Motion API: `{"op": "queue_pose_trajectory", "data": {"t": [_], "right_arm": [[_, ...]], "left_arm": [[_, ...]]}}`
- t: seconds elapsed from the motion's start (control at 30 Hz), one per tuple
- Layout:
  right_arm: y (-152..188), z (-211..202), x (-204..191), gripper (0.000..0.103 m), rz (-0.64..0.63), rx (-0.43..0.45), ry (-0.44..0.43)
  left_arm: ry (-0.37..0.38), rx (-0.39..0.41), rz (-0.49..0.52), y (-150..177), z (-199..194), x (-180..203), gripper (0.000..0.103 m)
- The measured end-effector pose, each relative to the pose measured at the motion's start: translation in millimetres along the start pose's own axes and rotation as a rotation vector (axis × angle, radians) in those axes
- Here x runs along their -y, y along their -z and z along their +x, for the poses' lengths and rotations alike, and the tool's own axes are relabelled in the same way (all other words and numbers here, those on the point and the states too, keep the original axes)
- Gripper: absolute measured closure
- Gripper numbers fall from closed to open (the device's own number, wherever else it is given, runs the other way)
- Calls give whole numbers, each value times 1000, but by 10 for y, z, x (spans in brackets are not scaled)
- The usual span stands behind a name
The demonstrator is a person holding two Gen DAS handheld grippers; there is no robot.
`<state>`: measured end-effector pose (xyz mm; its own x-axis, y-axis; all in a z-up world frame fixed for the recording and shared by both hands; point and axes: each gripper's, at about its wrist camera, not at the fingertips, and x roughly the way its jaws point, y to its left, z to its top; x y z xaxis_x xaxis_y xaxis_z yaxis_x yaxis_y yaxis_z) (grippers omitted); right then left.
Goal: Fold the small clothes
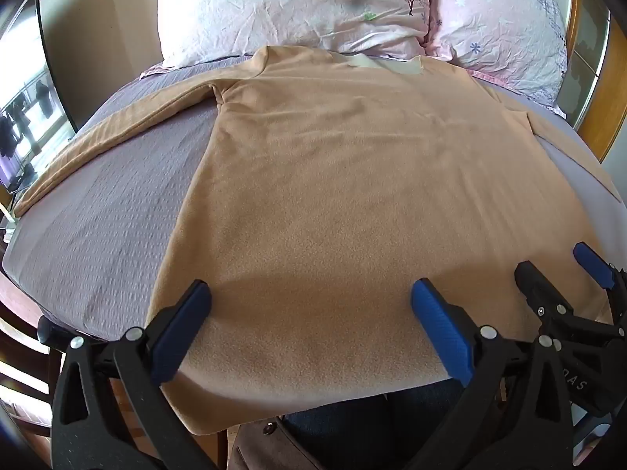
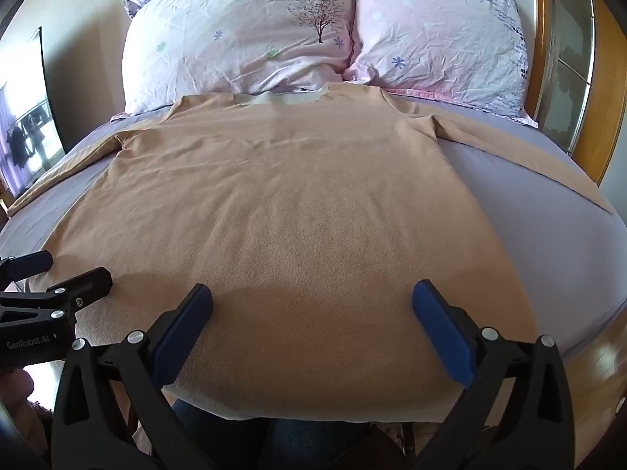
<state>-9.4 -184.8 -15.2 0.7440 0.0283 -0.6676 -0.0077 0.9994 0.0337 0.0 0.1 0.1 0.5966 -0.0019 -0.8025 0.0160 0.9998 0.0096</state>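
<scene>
Both tongs hang spread wide over the near hem of the shirt (image 1: 333, 196), gripping nothing: the left tongs (image 1: 309, 305) toward its left half, the right tongs (image 2: 313, 305) toward its right — likely placed to take the hem corners for a first fold. That tan long-sleeved shirt lies flat on the bed (image 2: 548, 215), collar up by the pillows (image 2: 313, 31), sleeves spread out to either side, hem drooping over the near edge. Nothing lies on the cloth. Whether the far sleeve ends hang off the bed is hard to tell at the warped rim.
</scene>
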Motion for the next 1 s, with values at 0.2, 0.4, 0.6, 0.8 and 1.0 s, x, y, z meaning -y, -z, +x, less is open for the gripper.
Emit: {"op": "queue_pose_trajectory", "data": {"t": [0.2, 0.4, 0.6, 0.8, 1.0], "right_arm": [[-1, -4, -6, 1, 0, 3, 1], [-6, -8, 23, 1, 1, 3, -1], [0, -4, 9, 1, 1, 8, 1], [-12, -6, 12, 1, 1, 9, 1], [-8, -10, 23, 1, 2, 11, 2]], "left_arm": [[-1, 2, 1, 0, -1, 1, 2], [-2, 4, 1, 0, -2, 1, 2], [-2, 5, 1, 0, -2, 1, 2], [-2, 6, 2, 1, -3, 1, 2], [-2, 7, 2, 0, -3, 1, 2]]}}
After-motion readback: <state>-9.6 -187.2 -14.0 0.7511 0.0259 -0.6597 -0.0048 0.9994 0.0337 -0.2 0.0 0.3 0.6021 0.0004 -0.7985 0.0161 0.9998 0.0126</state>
